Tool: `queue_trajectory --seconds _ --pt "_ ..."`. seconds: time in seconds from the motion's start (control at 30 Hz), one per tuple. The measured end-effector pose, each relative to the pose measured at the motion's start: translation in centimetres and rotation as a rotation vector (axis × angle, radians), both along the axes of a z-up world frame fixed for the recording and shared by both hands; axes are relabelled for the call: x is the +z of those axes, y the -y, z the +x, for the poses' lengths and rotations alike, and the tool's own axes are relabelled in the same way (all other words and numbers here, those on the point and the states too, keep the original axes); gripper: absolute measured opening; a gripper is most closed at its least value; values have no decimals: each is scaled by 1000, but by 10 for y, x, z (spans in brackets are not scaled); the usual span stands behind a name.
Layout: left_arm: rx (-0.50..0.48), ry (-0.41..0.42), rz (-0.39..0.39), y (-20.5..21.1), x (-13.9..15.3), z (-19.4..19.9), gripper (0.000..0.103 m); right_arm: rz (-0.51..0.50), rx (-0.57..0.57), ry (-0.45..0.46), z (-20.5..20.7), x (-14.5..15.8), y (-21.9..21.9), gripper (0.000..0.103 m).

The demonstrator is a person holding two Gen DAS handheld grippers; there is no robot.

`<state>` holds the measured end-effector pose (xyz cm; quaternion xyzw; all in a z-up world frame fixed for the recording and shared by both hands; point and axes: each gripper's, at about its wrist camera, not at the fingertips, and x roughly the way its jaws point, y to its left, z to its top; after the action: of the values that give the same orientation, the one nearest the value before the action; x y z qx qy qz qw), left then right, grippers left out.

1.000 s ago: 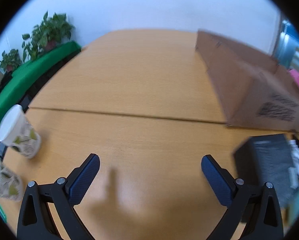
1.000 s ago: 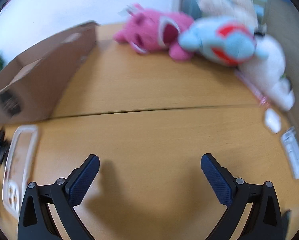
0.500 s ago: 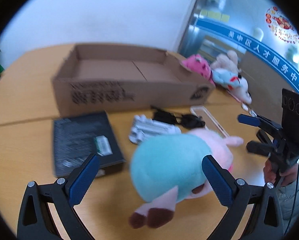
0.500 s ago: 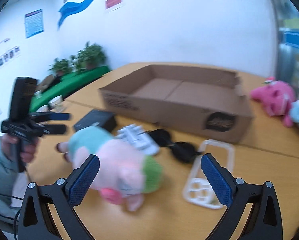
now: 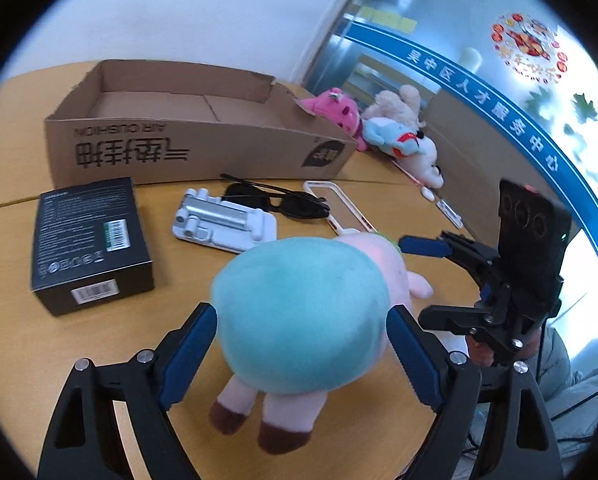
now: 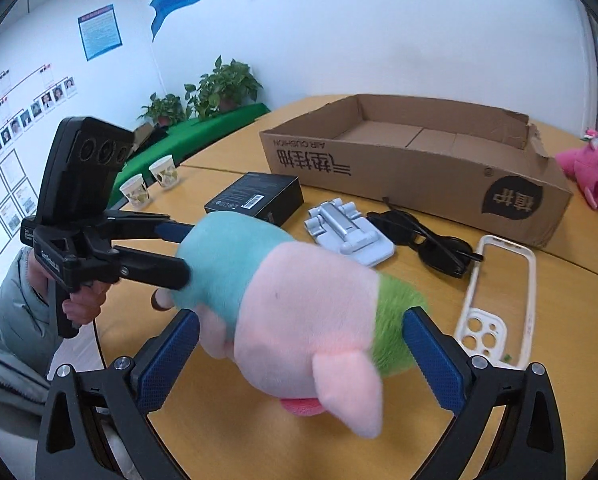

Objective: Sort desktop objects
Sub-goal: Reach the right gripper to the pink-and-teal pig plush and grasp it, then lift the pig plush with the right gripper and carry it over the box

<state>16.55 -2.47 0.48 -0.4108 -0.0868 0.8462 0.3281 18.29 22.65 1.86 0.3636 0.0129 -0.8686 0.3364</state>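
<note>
A plush pig (image 5: 299,312) with a teal body, pink head and green cap lies on the wooden table. My left gripper (image 5: 301,344) has its blue pads against both sides of the teal rear. My right gripper (image 6: 299,354) straddles the pink head (image 6: 307,320) and green cap, pads close to or touching it. An open cardboard box (image 5: 171,120) stands behind, also in the right wrist view (image 6: 419,160). In front of it lie a black box (image 5: 87,240), a white phone stand (image 5: 223,224), black sunglasses (image 5: 283,204) and a white phone case (image 6: 495,300).
Pink, blue and white plush toys (image 5: 391,136) lie right of the cardboard box. Two paper cups (image 6: 151,184) stand at the table's far left edge, with potted plants (image 6: 219,84) on a green ledge behind. The person's hand and jacket (image 6: 15,312) are at the left.
Both grippers swung in from bare table areas and now sit around the plush pig from opposite ends. The left jaws have narrowed onto its teal body.
</note>
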Motion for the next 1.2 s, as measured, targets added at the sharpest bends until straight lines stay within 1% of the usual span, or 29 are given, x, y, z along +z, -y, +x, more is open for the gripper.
queue_trajectory --seconds 0.03,0.07,0.13,0.17,0.23,0.3,0.33,0.37,0.4,0.47,0.53,0.63,0.73,0.8,0.87,0.93,1.0,1.07,1.13,1.2 --pt "25 5 4 3 -2 -2 87 16 -23 6 -2 -3 -3 103" --pt "48 25 15 7 -7 -6 87 42 -47 23 -4 -10 -6 103" --pt "60 80 24 8 -18 -15 87 64 -56 57 -10 -19 -4 103" --pt "49 102 40 7 -22 -18 87 60 -47 74 -12 -23 -1 103" --pt "10 107 62 3 -27 -18 85 68 -7 78 -11 -27 12 102" --pt "5 106 37 -1 -31 -19 73 71 47 48 -4 -23 25 102" --pt "4 113 24 -2 -33 -20 68 75 54 36 -3 -21 27 102" --pt "9 129 19 -1 -36 -23 56 95 43 13 -3 -19 28 102" --pt "15 147 24 1 -39 -27 50 112 20 2 -5 -19 25 102" --pt "33 159 39 7 -41 -32 51 115 -35 17 -14 -23 14 102" --pt "65 154 39 11 -41 -38 54 86 -86 46 -27 -26 1 102" --pt "67 143 51 10 -40 -44 54 59 -136 36 -37 -25 -9 102" --pt "35 125 60 2 -42 -48 55 30 -151 55 -55 -30 -5 102" --pt "23 99 50 -2 -42 -49 55 -1 -127 81 -66 -35 4 101" --pt "26 88 45 -2 -41 -48 53 41 -140 64 -71 -40 15 101" --pt "15 83 43 -2 -38 -45 52 22 -145 69 -70 -38 15 97" --pt "2 63 6 -5 -30 -36 52 13 -146 74 -65 -37 15 92" --pt "-18 50 -22 -5 -20 -23 52 14 -136 96 -58 -33 17 92" --pt "-54 62 -24 -2 -11 -9 52 1 -115 113 -46 -24 17 93" --pt "-86 87 -24 0 -8 5 52 -19 -96 115 -32 -13 12 97"
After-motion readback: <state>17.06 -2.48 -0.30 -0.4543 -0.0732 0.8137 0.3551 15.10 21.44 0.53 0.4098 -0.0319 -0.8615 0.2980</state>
